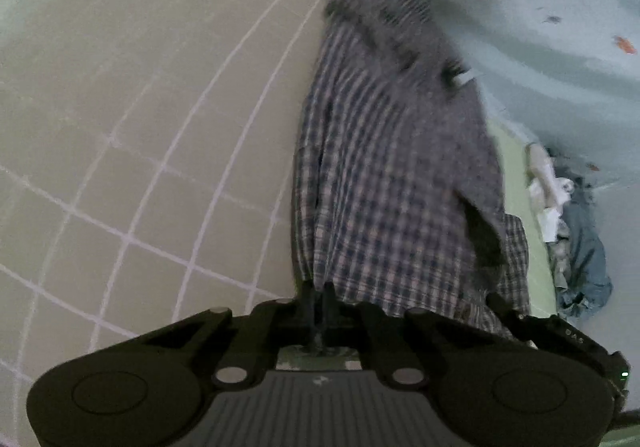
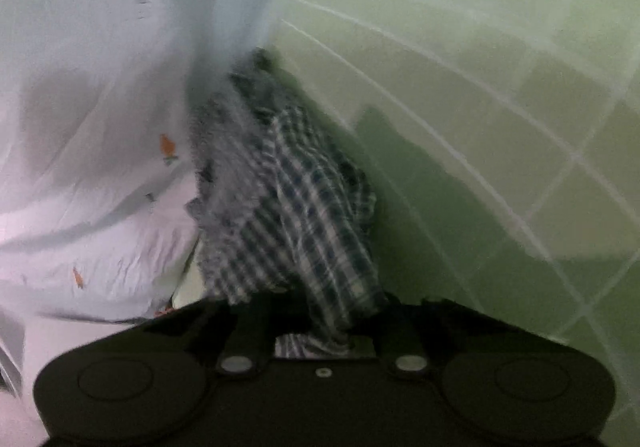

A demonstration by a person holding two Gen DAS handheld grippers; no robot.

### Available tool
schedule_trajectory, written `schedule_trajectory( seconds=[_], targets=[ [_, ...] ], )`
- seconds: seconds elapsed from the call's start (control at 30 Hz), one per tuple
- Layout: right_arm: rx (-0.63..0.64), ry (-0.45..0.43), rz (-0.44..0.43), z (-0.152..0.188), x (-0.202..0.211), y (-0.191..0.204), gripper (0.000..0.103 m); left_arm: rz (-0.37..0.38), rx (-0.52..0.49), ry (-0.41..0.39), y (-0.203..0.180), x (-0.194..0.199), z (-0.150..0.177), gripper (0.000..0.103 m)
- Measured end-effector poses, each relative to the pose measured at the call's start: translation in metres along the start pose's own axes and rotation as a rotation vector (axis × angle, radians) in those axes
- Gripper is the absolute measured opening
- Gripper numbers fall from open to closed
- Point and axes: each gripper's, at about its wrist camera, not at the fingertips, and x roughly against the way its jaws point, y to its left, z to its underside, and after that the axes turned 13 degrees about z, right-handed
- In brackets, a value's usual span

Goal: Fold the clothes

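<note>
A blue and white checked shirt point(image 1: 384, 167) hangs stretched in front of my left gripper point(image 1: 318, 295), whose fingers are shut on its near edge. In the right wrist view the same checked shirt point(image 2: 296, 207) hangs bunched from my right gripper point(image 2: 320, 323), which is shut on a fold of it; its fingertips are hidden by the cloth. Both views are blurred by motion.
A pale sheet with small orange prints point(image 1: 540, 7) covers the bed, also seen in the right wrist view point(image 2: 88, 127). Tiled floor point(image 1: 140, 127) lies beside it. A heap of other clothes, with a blue garment point(image 1: 584, 255), lies at the right.
</note>
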Motion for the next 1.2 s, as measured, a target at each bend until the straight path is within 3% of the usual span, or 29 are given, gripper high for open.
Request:
schedule_trajectory(
  seconds=[0.07,0.17,0.27,0.4,0.47,0.67,0.87,1.2],
  targets=[
    [0.135,-0.077,-0.013,0.008,0.030,0.017,0.008,0.028,-0.044,-0.033,-0.019,0.026,0.009,0.001],
    [0.245,-0.104,-0.008,0.023,0.082,0.032,0.008,0.061,-0.062,-0.044,-0.045,0.073,0.030,0.001],
    [0.215,-0.053,-0.006,0.043,0.118,0.017,0.008,0.052,0.018,-0.003,-0.041,0.093,0.059,0.002],
    [0.046,0.106,0.047,0.062,0.116,-0.024,0.008,0.029,0.188,0.064,-0.018,0.099,0.090,0.001],
    [0.022,0.122,0.037,0.065,0.118,-0.030,0.008,0.053,0.222,0.056,-0.013,0.105,0.096,0.001],
    [0.108,0.110,0.031,0.058,0.122,-0.016,0.008,0.031,0.175,0.035,-0.026,0.106,0.094,0.001],
    [0.024,0.177,-0.013,0.038,0.122,-0.027,0.010,0.070,0.187,0.010,-0.033,0.116,0.077,0.001],
    [-0.144,0.300,-0.102,-0.003,0.117,-0.016,0.018,0.163,0.415,-0.015,-0.029,0.121,0.038,0.001]
  ],
)
